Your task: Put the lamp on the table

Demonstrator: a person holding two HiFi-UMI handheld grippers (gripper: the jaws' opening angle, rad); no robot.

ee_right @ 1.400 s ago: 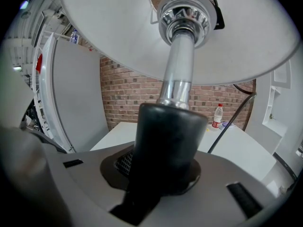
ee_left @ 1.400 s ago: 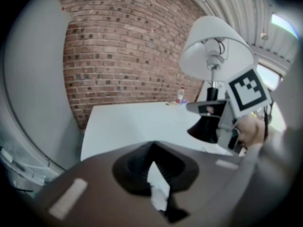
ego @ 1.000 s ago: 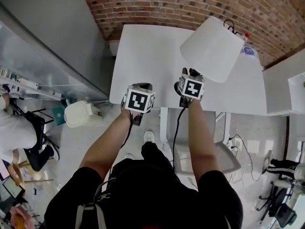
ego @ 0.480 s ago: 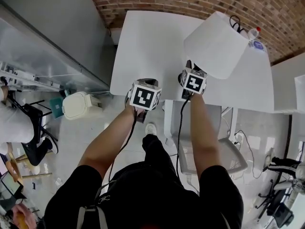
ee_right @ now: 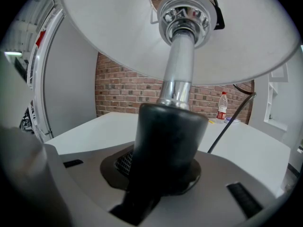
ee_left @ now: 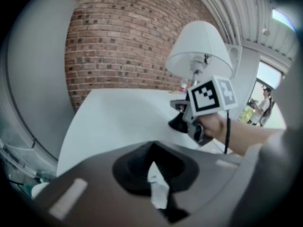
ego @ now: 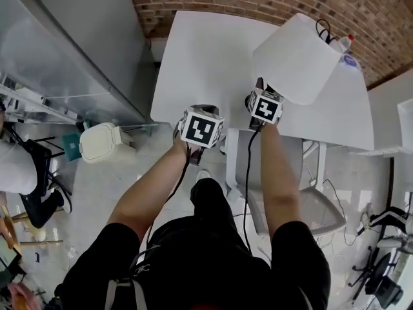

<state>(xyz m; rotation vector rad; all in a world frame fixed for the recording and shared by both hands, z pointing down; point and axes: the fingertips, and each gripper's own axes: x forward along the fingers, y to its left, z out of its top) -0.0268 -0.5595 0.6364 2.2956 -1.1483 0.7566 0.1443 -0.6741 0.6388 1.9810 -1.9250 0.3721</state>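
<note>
Right claw (ego: 260,88) first: clamped on the black foot of the lamp (ego: 295,55).

From the head view: holds the lamp over the near edge of the table (ego: 206,50), with the white shade leaning away from the claw. Left claw (ego: 204,112) close beside it, touching nothing.

From the left gripper view: jaws pulled together, with a small white scrap (ee_left: 158,188) in the gap. Hard to tell if the lamp foot is down on the table yet.

From the right gripper view: big shade high above the claw, black cord (ee_right: 230,119) just past it. Could tip over if let go too soon. Could fall off if set too near the edge. Could catch on the cord.
</note>
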